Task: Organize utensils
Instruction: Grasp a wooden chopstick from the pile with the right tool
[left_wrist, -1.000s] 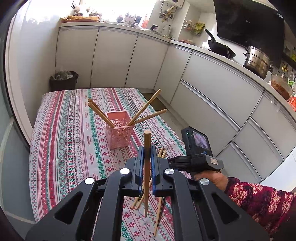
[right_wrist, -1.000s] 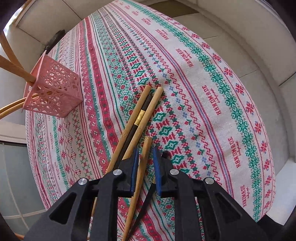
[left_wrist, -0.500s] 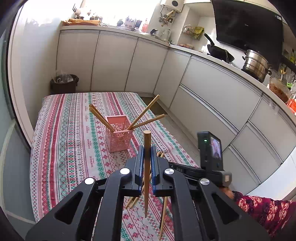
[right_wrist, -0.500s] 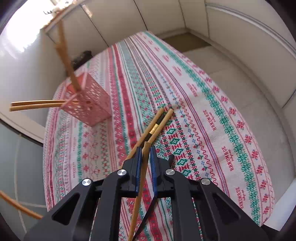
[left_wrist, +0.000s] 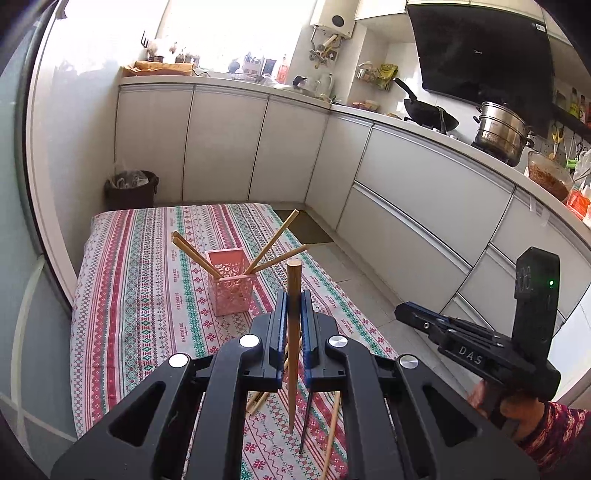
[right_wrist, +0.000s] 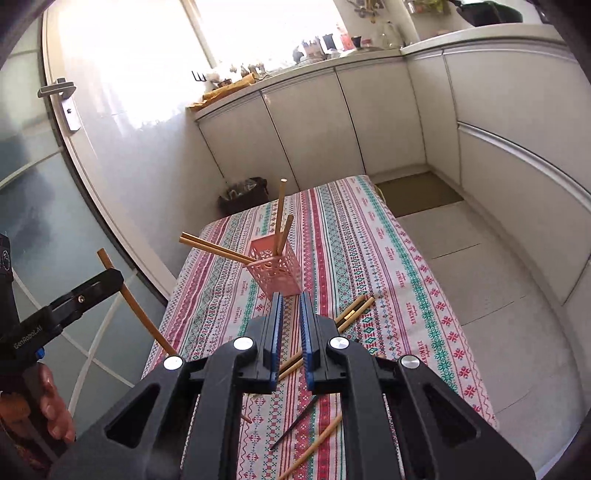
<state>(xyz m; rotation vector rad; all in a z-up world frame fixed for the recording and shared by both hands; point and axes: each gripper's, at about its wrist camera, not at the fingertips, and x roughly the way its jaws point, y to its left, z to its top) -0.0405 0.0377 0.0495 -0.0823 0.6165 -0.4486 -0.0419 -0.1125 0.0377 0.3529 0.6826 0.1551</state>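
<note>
My left gripper (left_wrist: 294, 308) is shut on a wooden chopstick (left_wrist: 294, 332), held upright above the near part of the table; it also shows in the right wrist view (right_wrist: 136, 306). A pink perforated holder (left_wrist: 231, 284) stands mid-table with several chopsticks leaning out; it also shows in the right wrist view (right_wrist: 277, 271). My right gripper (right_wrist: 290, 314) is raised above the table, its jaws a little apart with nothing between them. Loose wooden chopsticks (right_wrist: 356, 314) and a dark one (right_wrist: 293, 424) lie on the cloth below it.
The table carries a striped patterned cloth (left_wrist: 147, 280). White kitchen cabinets (left_wrist: 406, 192) run along the right, with tiled floor (right_wrist: 498, 280) beside the table. A dark bin (left_wrist: 130, 188) stands behind the table's far end. A glass door (right_wrist: 44, 206) is on the left.
My right gripper has risen from the loose chopsticks and its jaws, shut on one half a second ago, are now apart and empty. My left gripper has lifted slightly, still holding its chopstick.
</note>
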